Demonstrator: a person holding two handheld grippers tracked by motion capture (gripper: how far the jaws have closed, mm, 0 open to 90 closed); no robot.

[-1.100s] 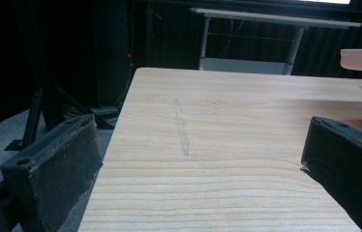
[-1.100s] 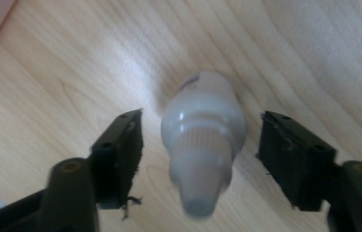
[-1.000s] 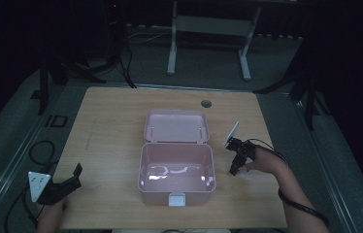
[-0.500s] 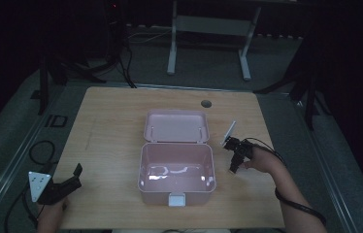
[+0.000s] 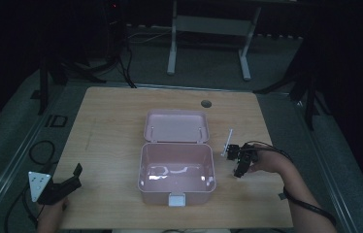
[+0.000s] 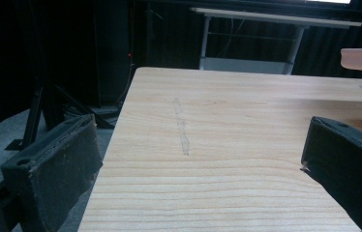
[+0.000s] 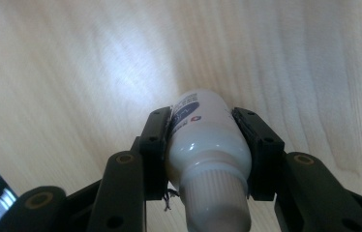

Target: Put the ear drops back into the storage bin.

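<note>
White bottle (image 7: 207, 145) sat clamped between the two black jaws of the right claw (image 7: 207, 154), ribbed cap end toward the camera, body with a blue-and-red label pointing away over the wood grain of the table (image 7: 72, 63). Jaws had just been closing, and the pads pressed on both sides of the bottle. In the high view the right claw (image 5: 241, 160) was held by the person's right hand (image 5: 262, 164) just to the right of the pink box (image 5: 177, 184), near its right wall but apart from it; the bottle itself was too small and dark there to make out. A thin pale upright piece stood just beside that claw on the box side; couldn't tell what it was.

Pink box sat mid-table, open, lid (image 5: 176, 126) laid back flat behind it, white latch on the front wall, inside glossy with light reflections.

Left claw (image 5: 65, 184) was at the near left corner of the table, well apart from the box, grey three-cornered plate beside it. In the left gripper view its jaws stood wide apart with bare table (image 6: 218, 125) between them, a faint scuff mark (image 6: 181, 128) on the wood ahead.
</note>
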